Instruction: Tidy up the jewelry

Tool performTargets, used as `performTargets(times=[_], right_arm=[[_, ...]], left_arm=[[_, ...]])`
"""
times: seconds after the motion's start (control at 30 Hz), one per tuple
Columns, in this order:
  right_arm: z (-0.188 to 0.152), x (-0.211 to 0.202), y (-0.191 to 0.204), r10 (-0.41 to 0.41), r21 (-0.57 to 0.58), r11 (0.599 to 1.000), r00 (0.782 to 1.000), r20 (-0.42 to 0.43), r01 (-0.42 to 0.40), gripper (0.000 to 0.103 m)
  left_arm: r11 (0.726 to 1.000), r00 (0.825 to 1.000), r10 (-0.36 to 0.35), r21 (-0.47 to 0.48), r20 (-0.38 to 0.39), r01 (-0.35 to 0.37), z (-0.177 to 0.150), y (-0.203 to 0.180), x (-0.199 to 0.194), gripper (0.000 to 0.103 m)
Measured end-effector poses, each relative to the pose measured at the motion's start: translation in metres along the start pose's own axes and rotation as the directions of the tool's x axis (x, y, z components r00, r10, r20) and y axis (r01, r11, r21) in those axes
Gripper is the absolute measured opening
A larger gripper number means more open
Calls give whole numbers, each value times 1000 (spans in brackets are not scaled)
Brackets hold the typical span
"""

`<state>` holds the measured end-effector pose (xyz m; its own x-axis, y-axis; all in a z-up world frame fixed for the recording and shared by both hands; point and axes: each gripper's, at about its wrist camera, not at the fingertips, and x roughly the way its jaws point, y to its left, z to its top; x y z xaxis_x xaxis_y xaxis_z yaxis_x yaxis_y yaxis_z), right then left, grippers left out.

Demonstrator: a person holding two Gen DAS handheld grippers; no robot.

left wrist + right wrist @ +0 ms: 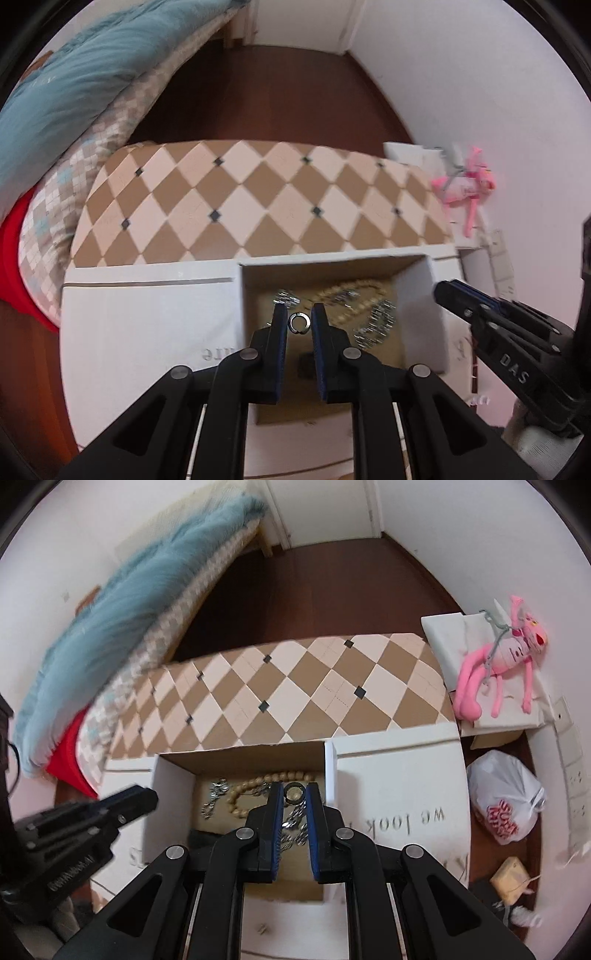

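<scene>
My left gripper [299,314] is shut on a thin silver ring [293,325], held above an open cardboard box [332,269] with white flaps. Inside the box lie a wooden bead bracelet [354,291] and silver chains [376,325]. My right gripper [294,788] is shut on a thick dark ring [294,802] over the same box [240,762], above the beads [258,781] and chains [214,797]. Each gripper shows in the other's view: the right one [443,291] at the box's right side, the left one [147,797] at its left side.
A brown-and-cream diamond-patterned surface [258,199] lies behind the box. Blue and checked bedding [74,92] is piled at the left. A pink plush toy [498,664] and a white plastic bag [506,801] sit at the right by the wall. Dark wooden floor lies beyond.
</scene>
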<state>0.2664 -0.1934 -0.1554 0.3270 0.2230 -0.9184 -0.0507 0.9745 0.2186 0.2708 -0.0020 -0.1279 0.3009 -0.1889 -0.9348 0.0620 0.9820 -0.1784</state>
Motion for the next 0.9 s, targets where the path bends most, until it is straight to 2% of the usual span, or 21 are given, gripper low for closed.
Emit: performTargets(times=[0.17, 0.23, 0.27, 0.3, 0.33, 0.37, 0.47, 0.5, 0.53, 0.57, 0.6, 0.63, 0.67, 0.7, 0.9], right_arm=[[12, 17, 1, -36, -29, 999, 997, -66, 34, 14], [12, 16, 0, -49, -33, 998, 997, -62, 47, 17], [12, 15, 0, -56, -33, 998, 997, -59, 54, 24], [11, 14, 0, -53, -31, 998, 997, -57, 51, 30], [11, 12, -1, -50, -28, 998, 997, -55, 48, 34], [11, 11, -1, -59, -28, 998, 997, -52, 58, 39], [7, 5, -1, -97, -43, 995, 995, -29, 95, 40], [5, 4, -1, -106, -47, 993, 994, -27, 105, 40], [3, 2, 0, -119, -51, 992, 993, -25, 117, 40], [1, 1, 0, -135, -54, 990, 991, -21, 134, 47], [-1, 0, 1, -149, -58, 987, 989, -17, 148, 60], [-4, -1, 3, -164, -68, 984, 986, -11, 162, 68], [-9, -1, 5, -186, -80, 979, 983, -5, 185, 84], [-12, -1, 6, -204, -90, 975, 979, -5, 203, 93], [-33, 1, 9, -254, -104, 962, 967, -2, 252, 103]], left_arm=[[999, 999, 28, -34, -30, -29, 8, 6, 9, 15], [998, 998, 50, -34, -25, -50, 9, 8, 6, 36], [998, 998, 58, -38, -13, -58, 8, 9, 4, 43], [997, 998, 70, -42, -5, -70, 7, 10, 1, 59], [996, 997, 81, -43, 6, -80, 6, 12, -2, 65], [995, 995, 94, -46, 24, -93, 5, 14, -5, 65], [991, 992, 121, -56, 40, -119, 2, 21, -11, 69], [991, 991, 128, -56, 48, -125, 0, 22, -12, 76], [988, 988, 144, -56, 52, -141, -4, 24, -14, 90], [987, 987, 154, -56, 52, -151, -6, 25, -13, 97], [986, 985, 162, -56, 55, -159, -9, 25, -13, 102], [984, 983, 173, -58, 59, -170, -14, 26, -13, 102], [982, 982, 179, -62, 60, -176, -17, 27, -13, 102], [982, 981, 184, -64, 61, -180, -21, 28, -12, 102], [978, 977, 203, -59, 71, -199, -44, 27, -10, 103]])
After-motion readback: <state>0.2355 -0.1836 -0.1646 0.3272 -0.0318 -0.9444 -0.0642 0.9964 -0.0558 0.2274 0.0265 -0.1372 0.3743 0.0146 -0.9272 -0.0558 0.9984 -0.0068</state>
